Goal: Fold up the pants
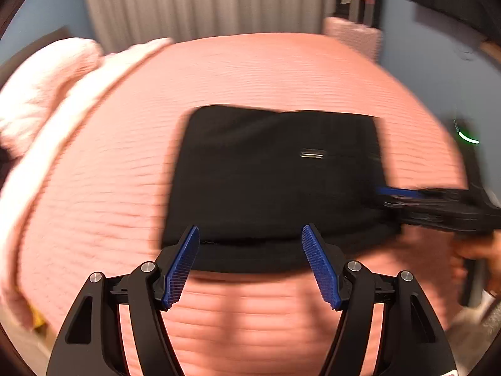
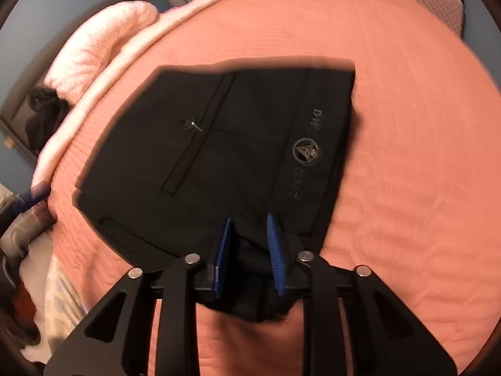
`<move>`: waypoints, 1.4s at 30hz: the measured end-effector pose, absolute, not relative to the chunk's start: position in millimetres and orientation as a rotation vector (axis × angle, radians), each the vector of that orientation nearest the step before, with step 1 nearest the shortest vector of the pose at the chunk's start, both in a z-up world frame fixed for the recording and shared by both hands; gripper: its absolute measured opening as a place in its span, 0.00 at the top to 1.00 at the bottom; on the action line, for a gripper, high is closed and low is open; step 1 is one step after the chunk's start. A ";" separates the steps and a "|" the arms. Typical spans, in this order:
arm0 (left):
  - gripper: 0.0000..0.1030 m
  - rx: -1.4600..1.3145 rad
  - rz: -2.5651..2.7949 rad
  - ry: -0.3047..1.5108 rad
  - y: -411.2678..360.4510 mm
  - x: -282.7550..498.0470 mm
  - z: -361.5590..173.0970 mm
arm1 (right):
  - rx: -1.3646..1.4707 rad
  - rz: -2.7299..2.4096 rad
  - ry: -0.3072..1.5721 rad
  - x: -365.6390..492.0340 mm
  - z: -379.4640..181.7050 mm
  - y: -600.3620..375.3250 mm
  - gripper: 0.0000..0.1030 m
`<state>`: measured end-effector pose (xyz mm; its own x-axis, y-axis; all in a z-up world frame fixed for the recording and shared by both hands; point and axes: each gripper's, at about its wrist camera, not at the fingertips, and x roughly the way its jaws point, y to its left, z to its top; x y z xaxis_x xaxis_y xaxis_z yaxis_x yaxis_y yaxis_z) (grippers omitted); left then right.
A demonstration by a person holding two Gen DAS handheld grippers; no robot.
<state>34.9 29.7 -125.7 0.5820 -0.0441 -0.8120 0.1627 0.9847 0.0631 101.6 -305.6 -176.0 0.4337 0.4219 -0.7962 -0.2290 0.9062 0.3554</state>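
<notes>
The black pants (image 1: 269, 181) lie folded into a compact rectangle on the pink bed (image 1: 125, 156). My left gripper (image 1: 250, 235) is open and empty, its blue pads just over the near edge of the pants. My right gripper (image 2: 249, 222) is shut on the near edge of the pants (image 2: 219, 144), with black cloth bunched between its blue pads. It also shows in the left wrist view (image 1: 385, 192), reaching in from the right at the pants' right edge. A back pocket with a button and a printed waistband face up.
A pale pink fluffy blanket (image 1: 47, 87) is heaped at the far left of the bed, also in the right wrist view (image 2: 103, 40). Grey curtains (image 1: 203, 3) hang behind the bed. A pink suitcase (image 1: 353, 34) stands at the far right corner.
</notes>
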 end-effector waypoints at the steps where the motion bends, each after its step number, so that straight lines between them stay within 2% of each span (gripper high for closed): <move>1: 0.36 0.158 -0.095 0.938 38.6 36.3 -124.0 | 0.275 0.389 1.059 101.0 -174.2 -315.7 0.80; 5: 0.35 0.142 -0.059 0.976 64.0 72.1 -134.4 | 0.195 0.289 1.044 102.9 -135.5 -292.7 0.78; 9: 0.35 0.160 -0.032 1.084 59.0 104.5 -178.7 | 0.205 0.499 0.957 135.0 -97.1 -204.4 0.78; 11: 0.24 0.137 0.013 1.100 62.5 106.9 -196.5 | 0.234 0.561 0.977 159.5 -105.9 -167.8 0.78; 12: 0.14 0.125 0.044 1.077 67.6 104.4 -196.5 | 0.235 0.597 1.011 177.1 -120.4 -147.1 0.81; 14: 0.11 0.108 0.037 1.071 72.2 105.4 -200.0 | 0.153 0.578 1.078 205.3 -153.4 -127.2 0.83; 15: 0.08 0.092 0.041 1.072 74.4 105.7 -201.4 | 0.127 0.485 1.137 223.2 -178.7 -135.3 1.00; 16: 0.08 0.076 0.037 1.075 76.1 106.8 -201.9 | 0.220 0.457 1.150 232.9 -186.5 -150.6 1.00; 17: 0.08 0.070 0.030 1.076 78.3 107.1 -201.9 | 0.317 0.427 1.127 235.7 -180.9 -163.9 0.93; 20: 0.05 0.064 0.033 1.061 81.7 106.0 -202.7 | 0.304 0.494 0.998 227.4 -148.8 -151.9 0.96; 23: 0.05 0.054 0.034 1.070 78.9 109.7 -203.4 | 0.085 0.518 1.130 247.0 -194.3 -122.5 1.00; 24: 0.05 0.068 0.025 1.073 78.1 112.8 -201.7 | 0.188 0.536 1.113 253.1 -197.8 -137.6 1.00; 26: 0.05 0.108 0.019 1.072 76.3 116.3 -195.0 | 0.255 0.350 1.019 249.7 -177.8 -160.2 0.96; 28: 0.08 0.127 0.037 1.060 74.2 114.7 -190.3 | 0.322 0.426 0.946 240.0 -157.2 -155.5 0.96; 29: 0.08 0.135 0.055 1.037 71.6 117.3 -182.8 | 0.293 0.492 0.972 240.0 -159.0 -141.9 1.00; 31: 0.08 0.154 0.055 1.000 63.8 130.6 -165.3 | 0.064 0.457 1.045 248.4 -185.7 -116.2 1.00; 32: 0.08 0.169 0.044 0.996 57.8 148.4 -153.6 | 0.094 0.409 1.070 251.5 -200.1 -127.3 1.00; 33: 0.06 0.179 0.042 0.993 54.1 164.0 -145.7 | 0.216 0.382 1.052 250.6 -198.3 -144.1 0.94; 34: 0.06 0.184 0.055 0.983 51.4 187.7 -139.1 | 0.307 0.318 1.008 243.3 -189.4 -159.8 0.94; 36: 0.06 0.176 0.063 1.018 49.1 231.0 -146.7 | 0.406 0.344 0.931 219.8 -174.0 -173.6 0.94; 39: 0.05 0.180 0.097 1.166 44.6 283.9 -187.8 | 0.217 0.278 0.988 208.6 -198.3 -182.7 1.00; 40: 0.05 0.162 0.097 1.212 49.3 297.8 -207.7 | 0.351 0.291 0.991 200.5 -217.8 -214.7 1.00; 42: 0.05 0.047 0.063 1.238 61.9 308.2 -217.4 | 0.592 0.230 0.953 183.4 -222.6 -255.8 0.98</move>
<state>308.2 61.9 -217.4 0.3254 0.0737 -0.9427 -0.0222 0.9973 0.0703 183.4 -255.8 -222.6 0.5694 0.4357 -0.6971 0.0696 0.8194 0.5690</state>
